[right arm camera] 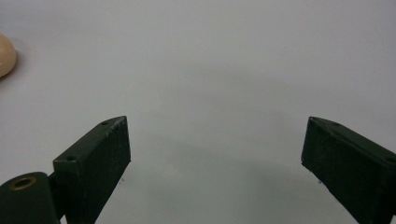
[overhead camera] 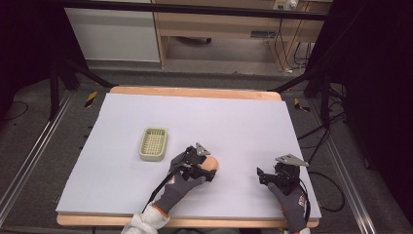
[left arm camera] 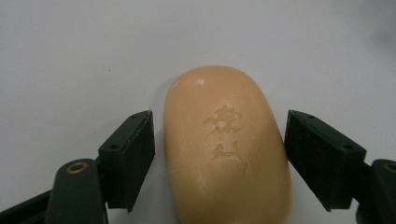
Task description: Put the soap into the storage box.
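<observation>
A peach-coloured oval bar of soap (left arm camera: 229, 149) with a stamped mark on top lies flat on the pale mat. My left gripper (left arm camera: 219, 119) is open and straddles it, one jaw on each side: a thin gap shows at the left jaw, while the right jaw is at the soap's edge. In the high view the soap (overhead camera: 213, 162) sits at the tips of the left gripper (overhead camera: 208, 168), near the table's front middle. My right gripper (overhead camera: 260, 176) is open over bare mat at the front right, nothing between its jaws (right arm camera: 215, 128). The soap's edge (right arm camera: 5, 53) shows far left there.
A small pale green slotted basket (overhead camera: 152, 157) stands on the mat left of the left gripper, and looks empty. The lavender mat (overhead camera: 234, 122) covers a wooden table. Metal frame legs, rails and cables surround the table on the floor.
</observation>
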Available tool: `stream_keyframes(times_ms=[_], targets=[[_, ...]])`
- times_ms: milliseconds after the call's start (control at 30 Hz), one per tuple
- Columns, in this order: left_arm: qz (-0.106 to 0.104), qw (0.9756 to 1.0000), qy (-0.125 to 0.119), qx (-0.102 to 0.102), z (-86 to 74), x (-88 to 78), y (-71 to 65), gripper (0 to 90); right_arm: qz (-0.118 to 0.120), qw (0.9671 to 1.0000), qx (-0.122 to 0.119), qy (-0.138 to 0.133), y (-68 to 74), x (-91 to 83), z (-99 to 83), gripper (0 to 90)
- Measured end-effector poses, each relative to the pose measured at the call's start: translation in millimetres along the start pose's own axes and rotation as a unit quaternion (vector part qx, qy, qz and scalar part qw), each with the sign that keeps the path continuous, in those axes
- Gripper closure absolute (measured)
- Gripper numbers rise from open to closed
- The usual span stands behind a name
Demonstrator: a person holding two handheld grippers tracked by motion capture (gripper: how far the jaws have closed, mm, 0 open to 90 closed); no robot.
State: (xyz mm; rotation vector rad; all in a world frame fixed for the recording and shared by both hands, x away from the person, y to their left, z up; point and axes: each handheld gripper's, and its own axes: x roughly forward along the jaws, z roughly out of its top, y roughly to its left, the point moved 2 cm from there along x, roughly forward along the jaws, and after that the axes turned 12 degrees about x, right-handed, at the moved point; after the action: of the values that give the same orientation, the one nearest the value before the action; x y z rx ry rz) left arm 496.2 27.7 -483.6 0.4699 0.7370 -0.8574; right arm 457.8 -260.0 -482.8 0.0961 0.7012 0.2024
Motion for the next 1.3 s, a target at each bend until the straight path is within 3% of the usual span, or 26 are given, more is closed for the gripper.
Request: stream_keyframes(times_ms=[267,667,1067,1300], targets=[[-0.003,1.0000,0.008,0.001,-1.8,4.0,-2.0,27.0,-0.003,1.0000,0.001,0.000,0.0,0.2,0.0,8.3],[0.013,0.9997,0.016,0.010,-1.4,5.0,-5.9,28.9,-0.004,1.0000,0.001,0.002,0.3,0.6,-0.1,8.3],[0.015,0.9998,0.011,0.003,-1.9,4.0,-5.7,30.7,-0.004,1.0000,0.005,0.003,0.5,0.3,0.0,8.3],[0.013,0.9999,0.005,0.004,-1.6,-4.7,-3.5,31.0,-0.004,1.0000,0.005,0.003,0.4,0.4,0.0,8.3]])
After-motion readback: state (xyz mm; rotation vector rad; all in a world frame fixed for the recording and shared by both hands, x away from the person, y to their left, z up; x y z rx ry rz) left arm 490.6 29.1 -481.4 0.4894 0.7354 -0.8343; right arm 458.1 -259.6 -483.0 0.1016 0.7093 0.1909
